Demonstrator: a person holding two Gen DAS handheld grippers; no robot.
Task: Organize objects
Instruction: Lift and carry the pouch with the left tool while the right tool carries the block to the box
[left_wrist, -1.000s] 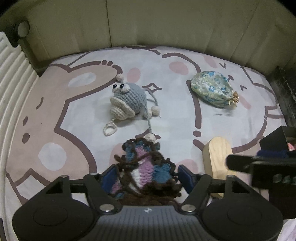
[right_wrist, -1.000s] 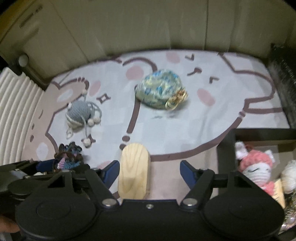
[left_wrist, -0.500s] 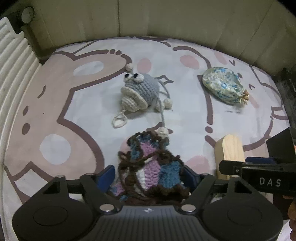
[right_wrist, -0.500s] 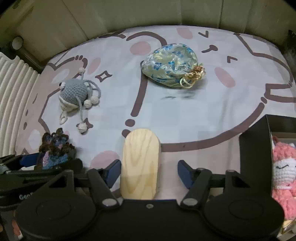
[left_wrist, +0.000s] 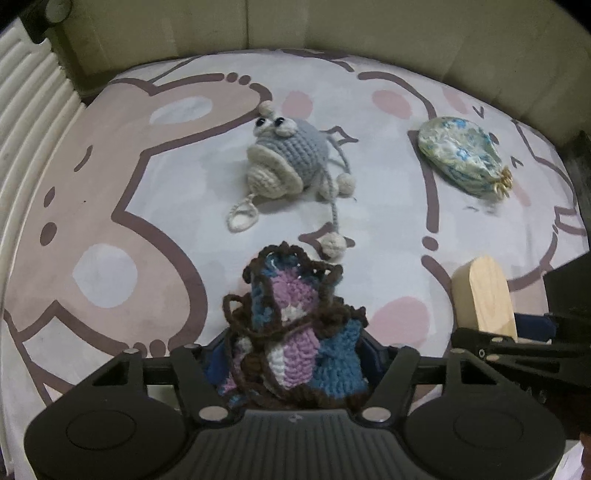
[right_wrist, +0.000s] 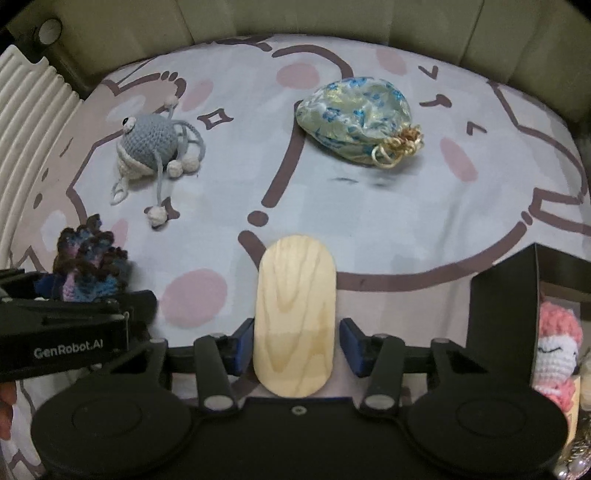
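Note:
My left gripper (left_wrist: 291, 350) is shut on a crocheted piece of blue, purple and brown yarn (left_wrist: 291, 325), which also shows in the right wrist view (right_wrist: 88, 266). My right gripper (right_wrist: 295, 341) is shut on a rounded wooden block (right_wrist: 295, 314), which shows at the right of the left wrist view (left_wrist: 484, 299). A grey crocheted creature (left_wrist: 288, 155) with dangling cords lies on the patterned sheet, also in the right wrist view (right_wrist: 151, 144). A floral drawstring pouch (right_wrist: 358, 122) lies further right.
A black box (right_wrist: 502, 306) at the right holds a pink crocheted doll (right_wrist: 556, 339). The cartoon-printed sheet (right_wrist: 369, 221) covers the surface. A white ribbed panel (left_wrist: 29, 122) lines the left side. Padded beige walls stand behind.
My right gripper closed its fingers onto the wooden block. My left gripper, holding the yarn piece, moved a little forward toward the grey creature.

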